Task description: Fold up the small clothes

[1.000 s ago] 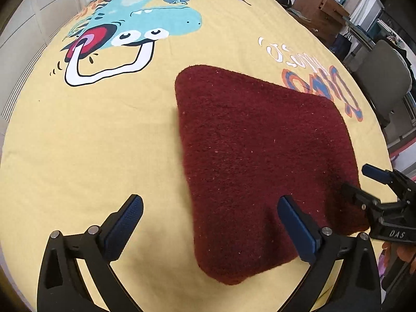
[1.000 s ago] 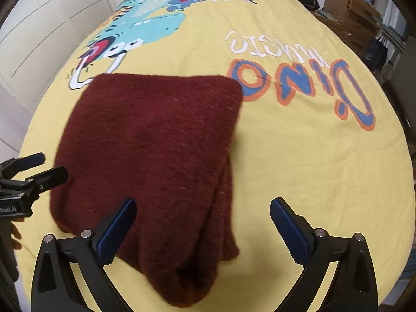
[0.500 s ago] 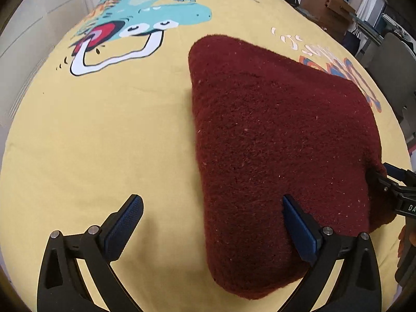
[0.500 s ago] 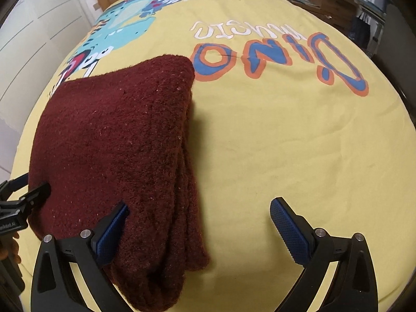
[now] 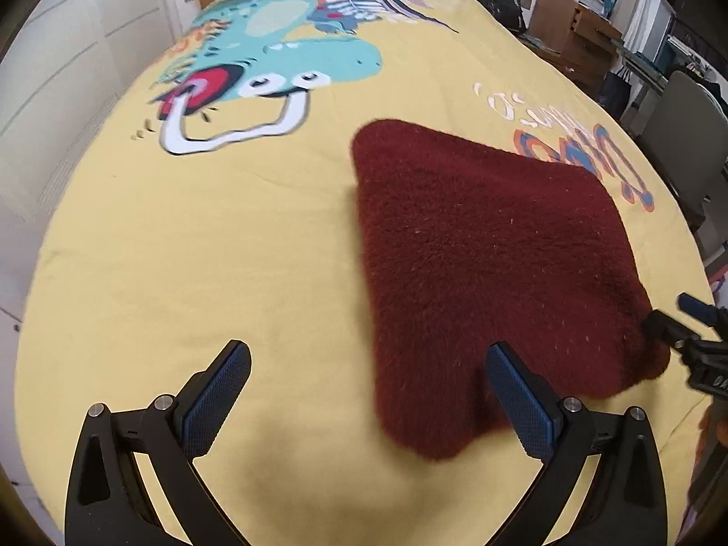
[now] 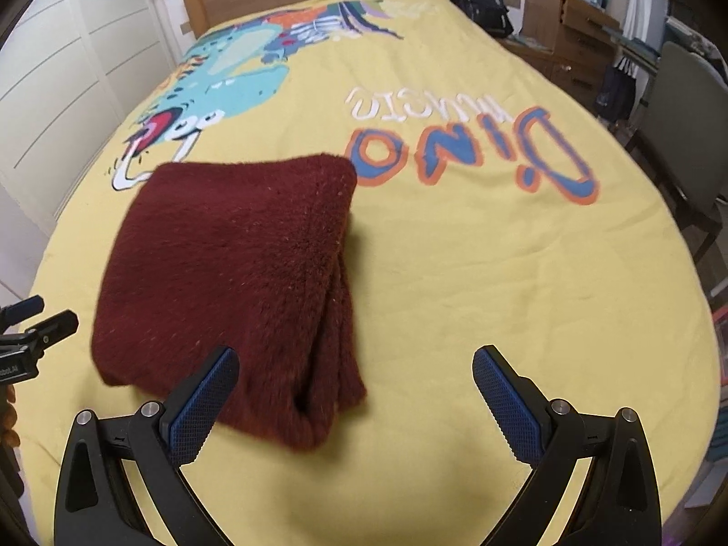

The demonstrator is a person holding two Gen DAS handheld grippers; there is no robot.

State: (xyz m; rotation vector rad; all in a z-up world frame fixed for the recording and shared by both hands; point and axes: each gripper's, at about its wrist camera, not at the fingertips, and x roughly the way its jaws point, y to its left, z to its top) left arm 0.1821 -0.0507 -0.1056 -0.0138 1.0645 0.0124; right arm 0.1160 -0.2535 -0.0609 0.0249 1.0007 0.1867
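Now lying folded on the yellow dinosaur-print bedspread [image 6: 455, 273], dark red fuzzy knit garment [image 6: 236, 273], left gripper [image 5: 368, 391] fingers gaping wide and holding nothing, right gripper [image 6: 355, 391] fingers likewise spreading wide and empty.

The yellow bedspread [image 6: 455, 273] carries upside-down lettering [image 6: 473, 154] in the upper middle of the right wrist view: big blue, orange-edged "Dino", with a white word above it too blurred to read. At the left edge, the other gripper's black body [image 6: 13, 368] shows partial white letters ending "AI".
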